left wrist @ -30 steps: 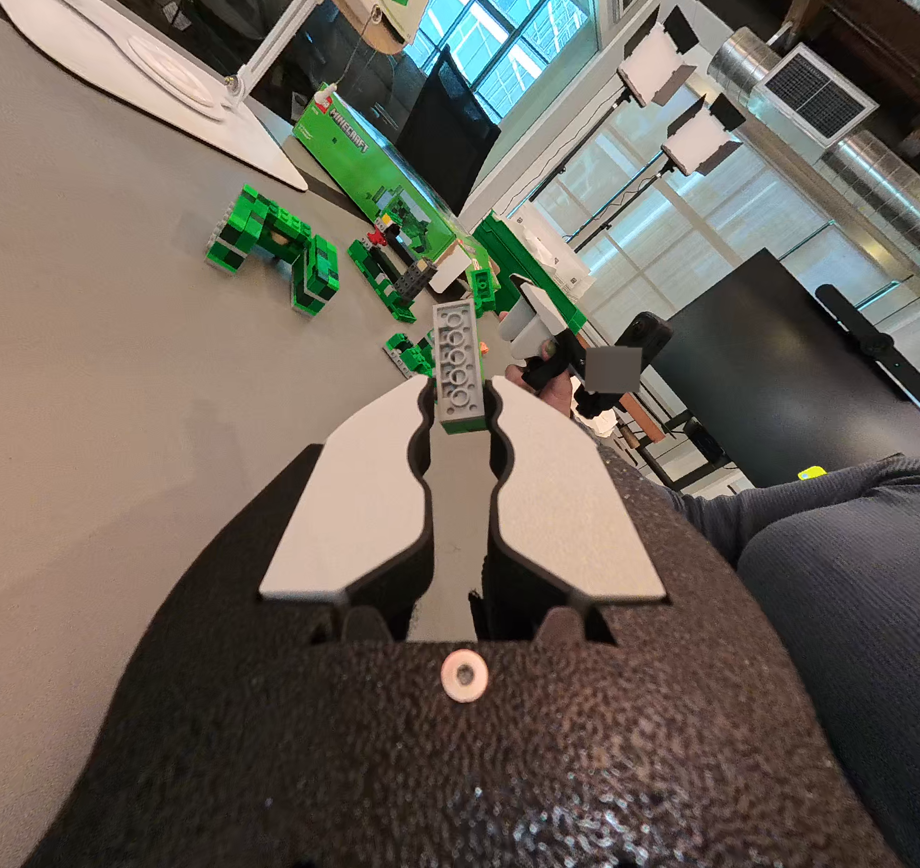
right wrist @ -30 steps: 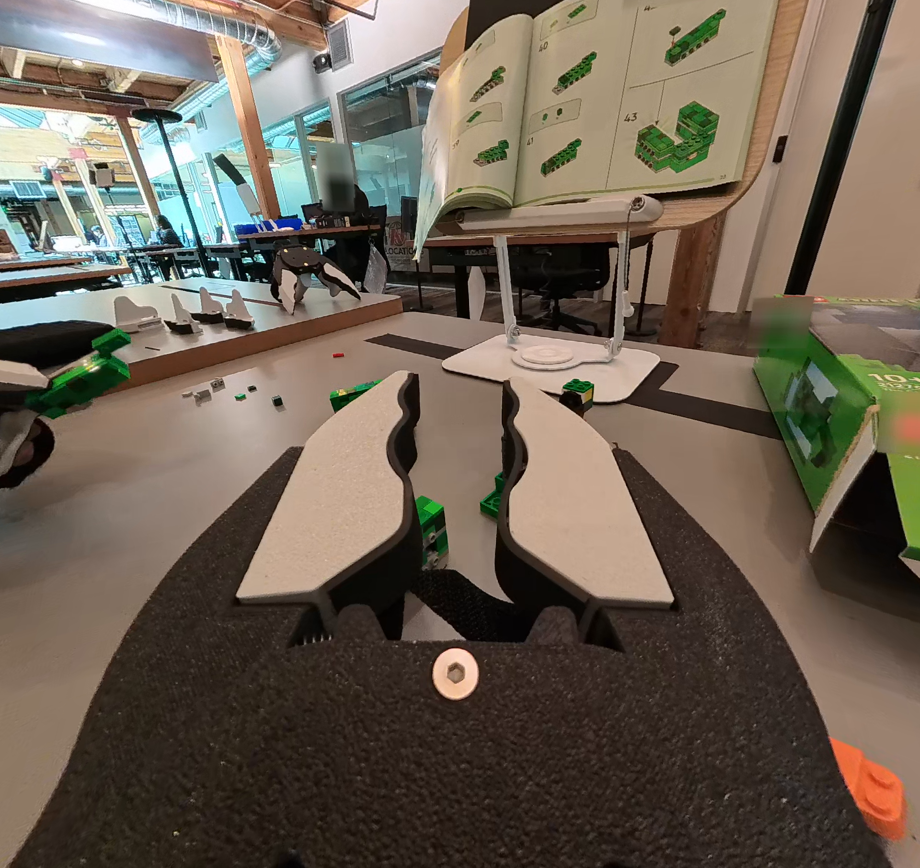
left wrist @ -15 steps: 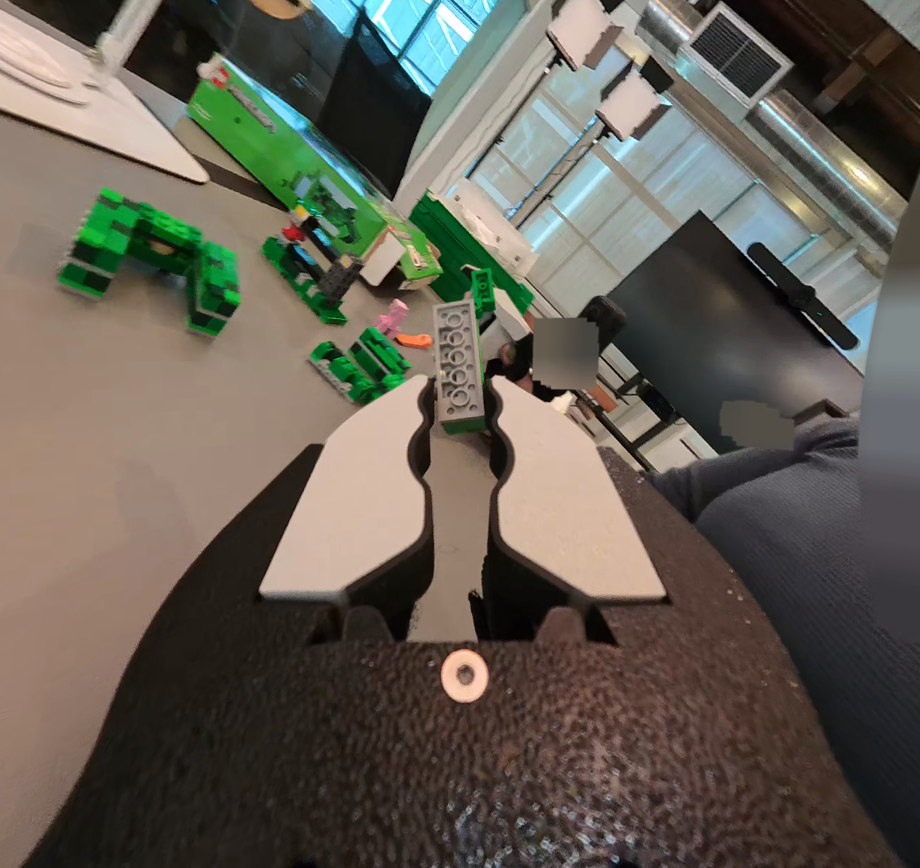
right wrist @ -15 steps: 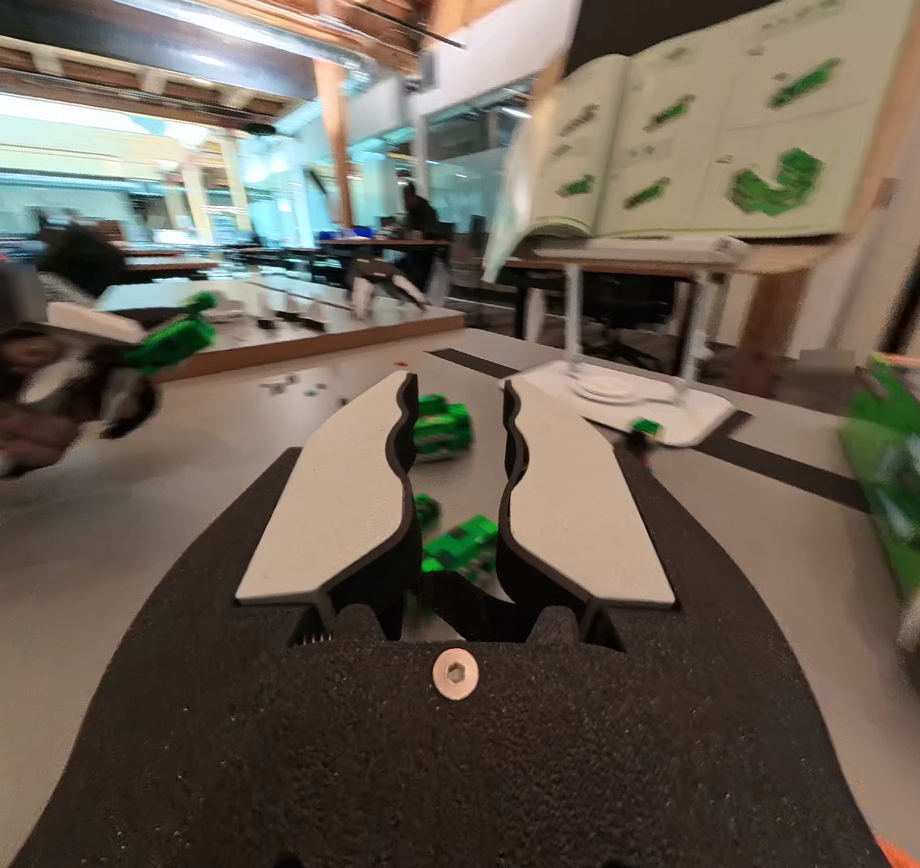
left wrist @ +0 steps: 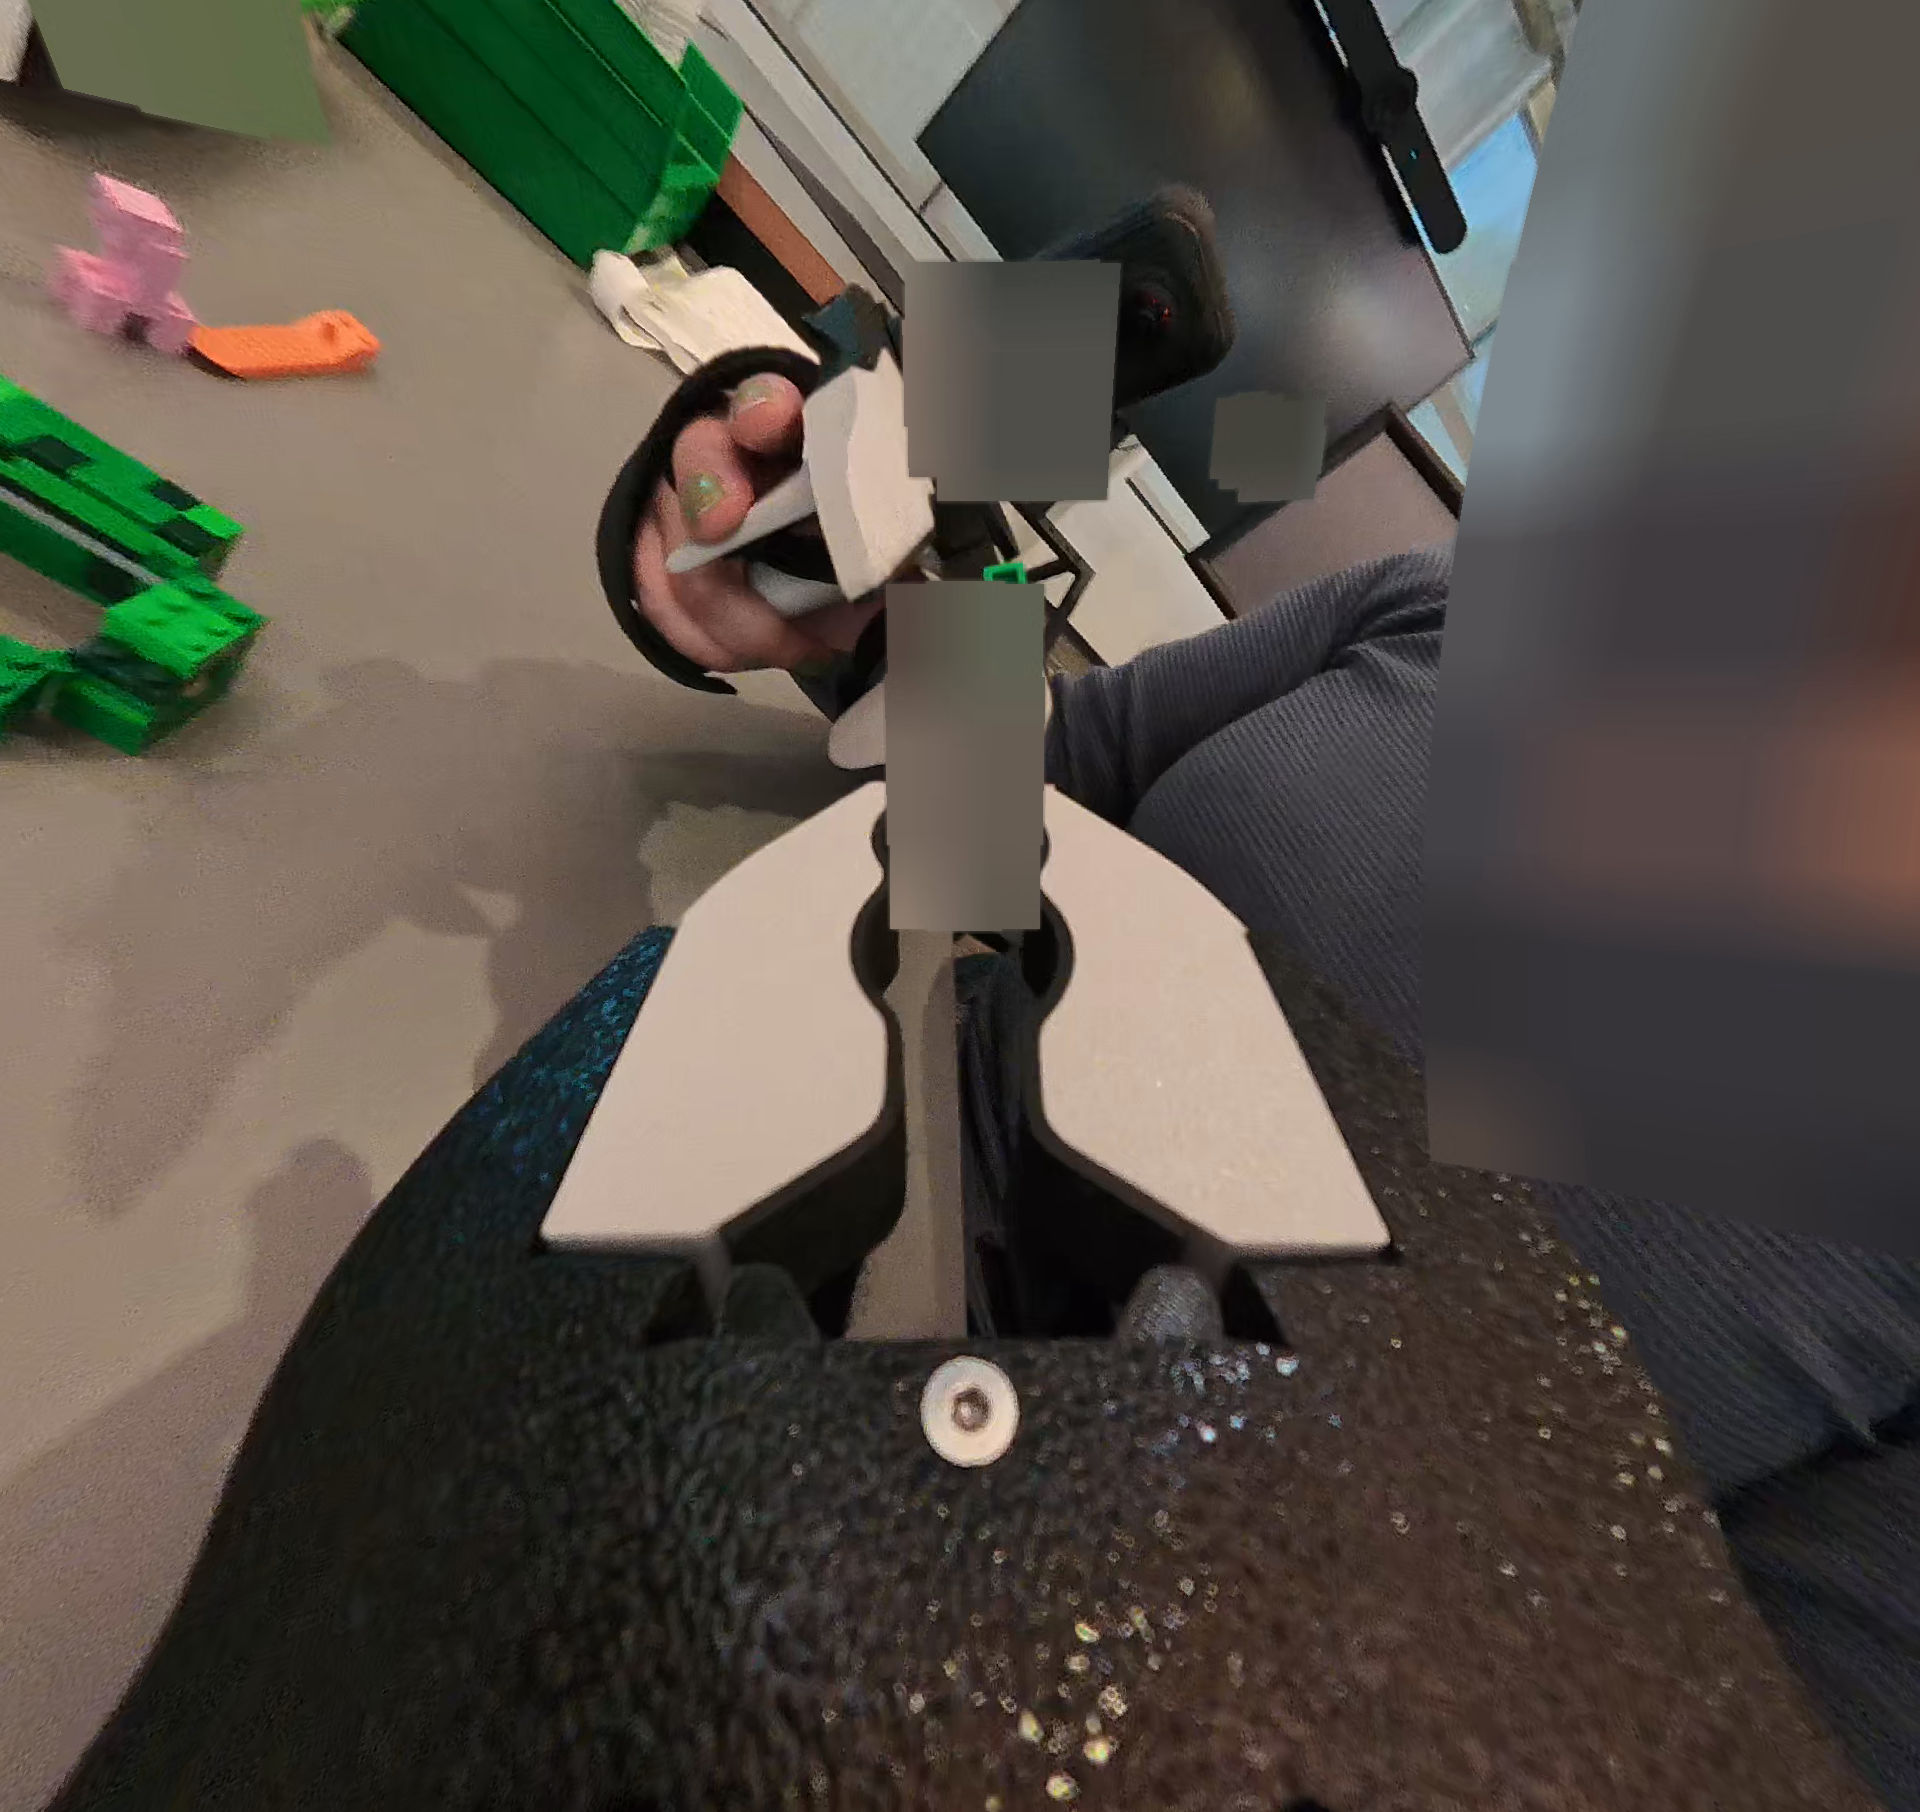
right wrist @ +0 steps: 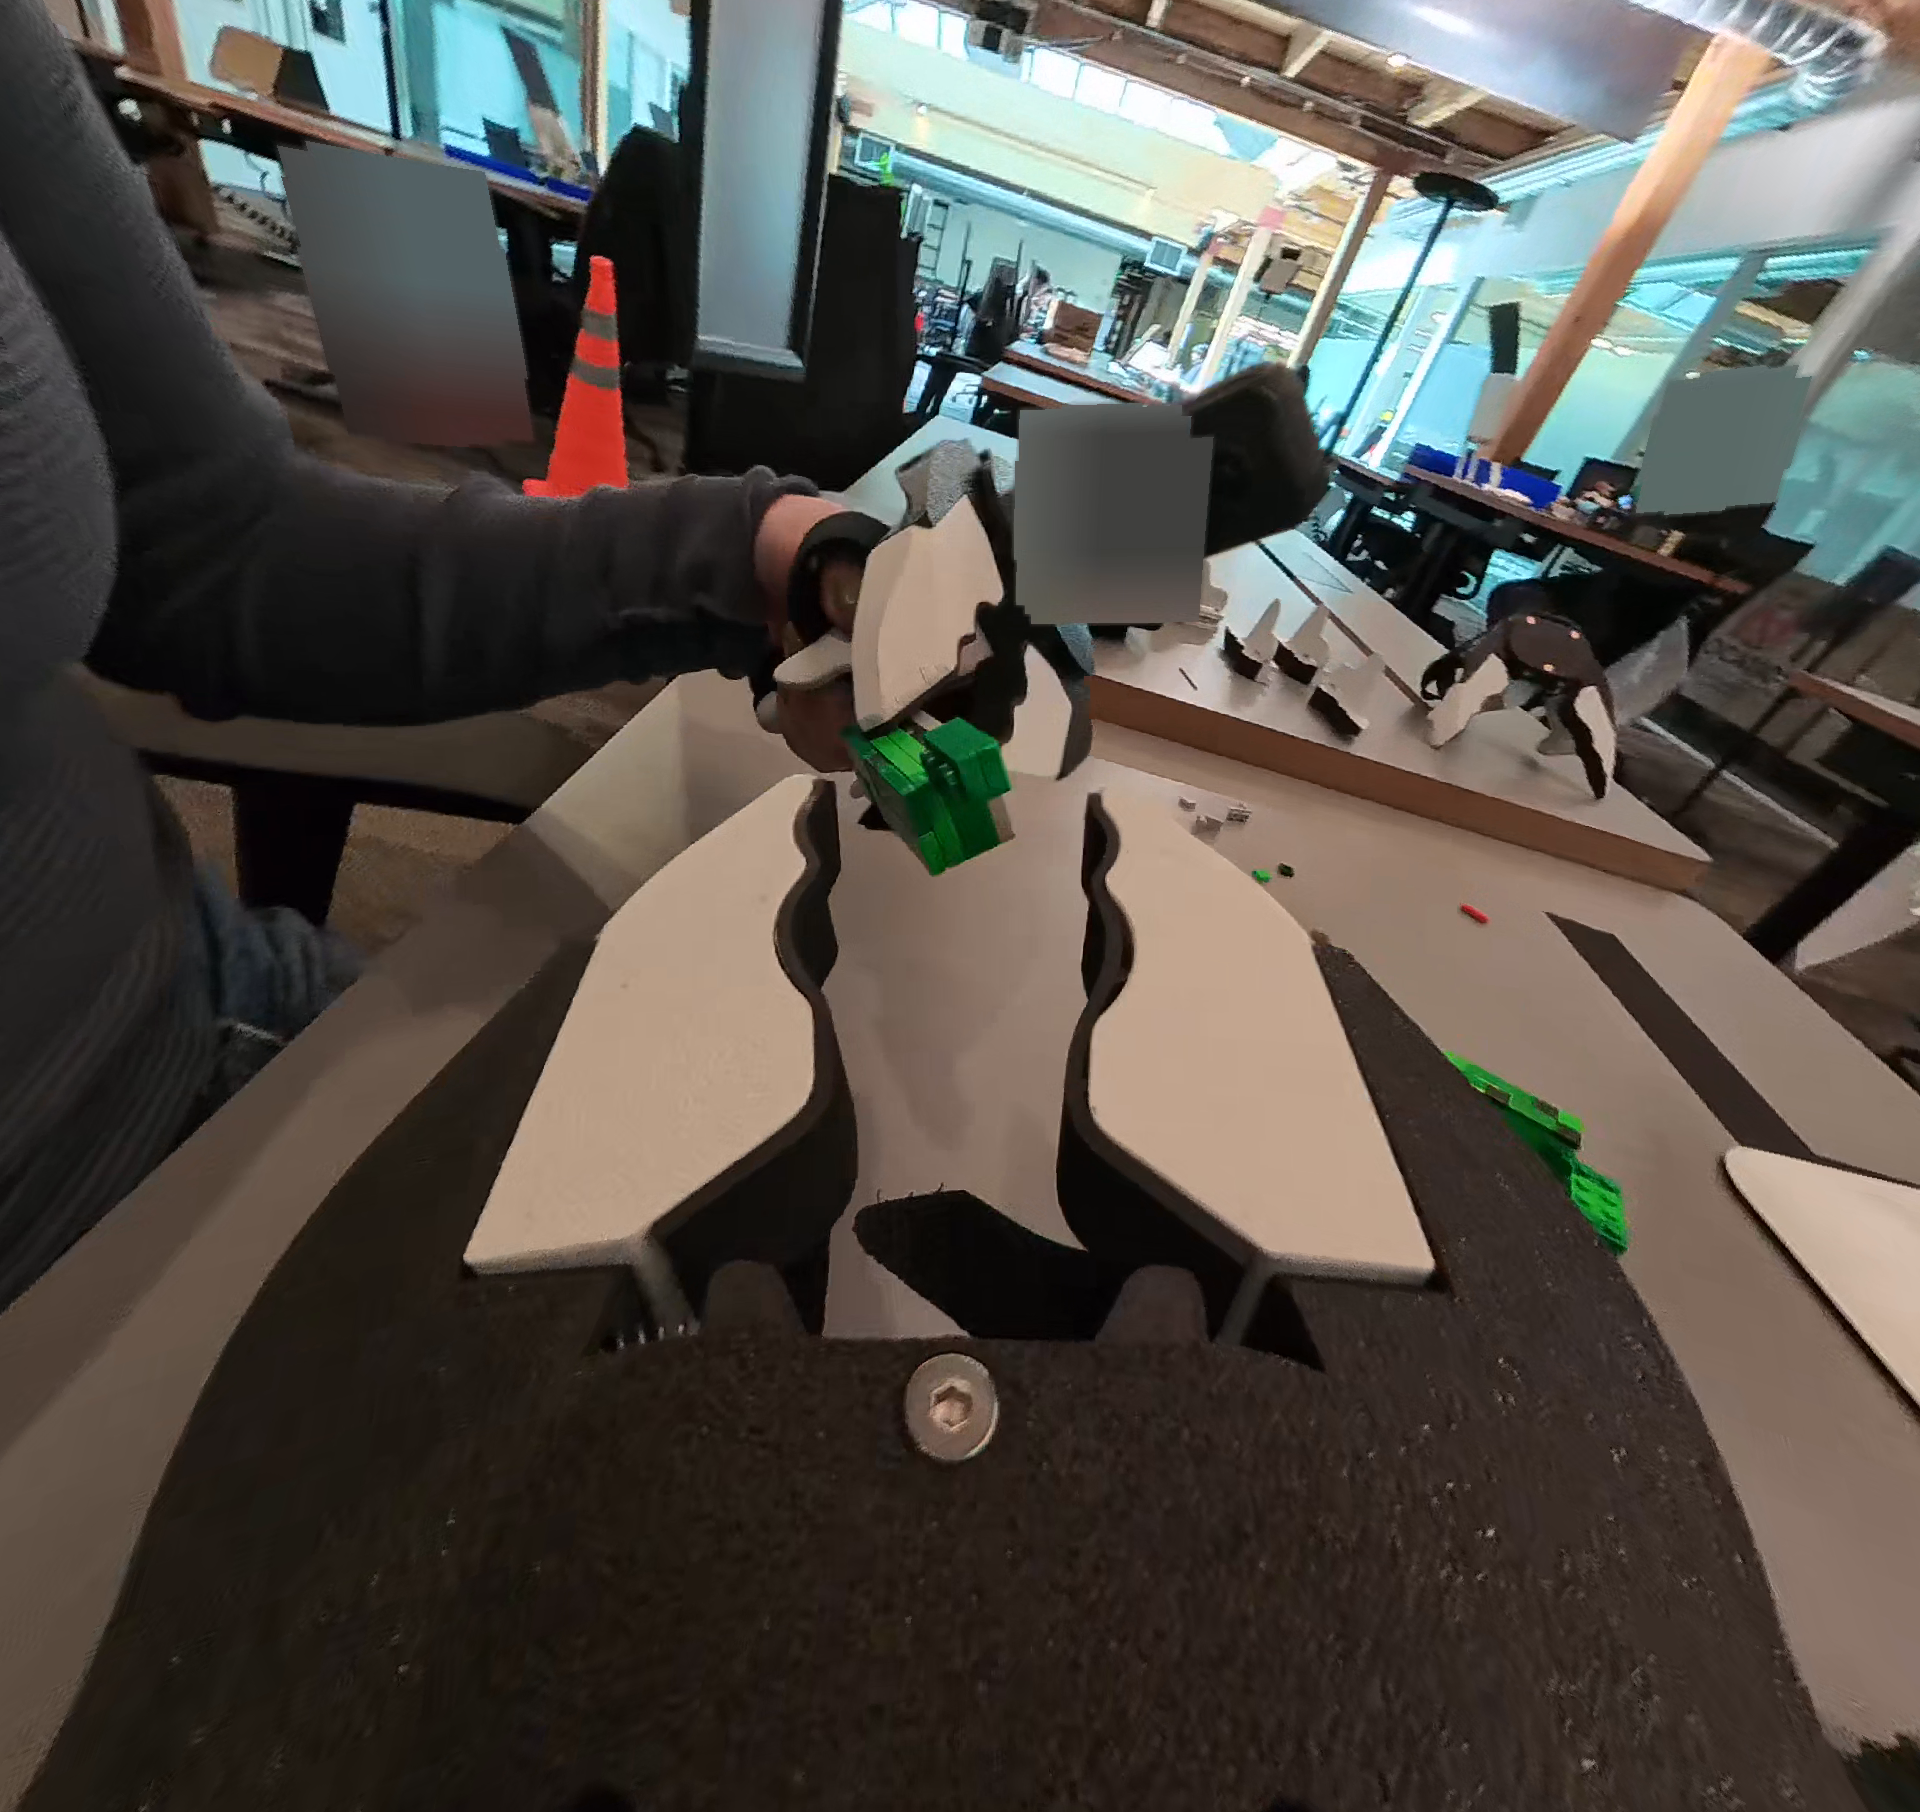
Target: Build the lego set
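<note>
Grey surface [right wrist: 1382, 889] carries loose green pieces. Left tool [right wrist: 935, 754] pinches a green brick stack [right wrist: 930, 791] in the air, long axis slanting down toward the right tool [right wrist: 951, 827], which is spread wide and empty. Bad alignment could break the stack.

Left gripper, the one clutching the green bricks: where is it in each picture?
Left wrist view: left gripper fills the bottom centre; a patch covers its tips.
Right wrist view: centre, farther off, clamping green bricks.
Shared landmark: the grey table, under both.
</note>
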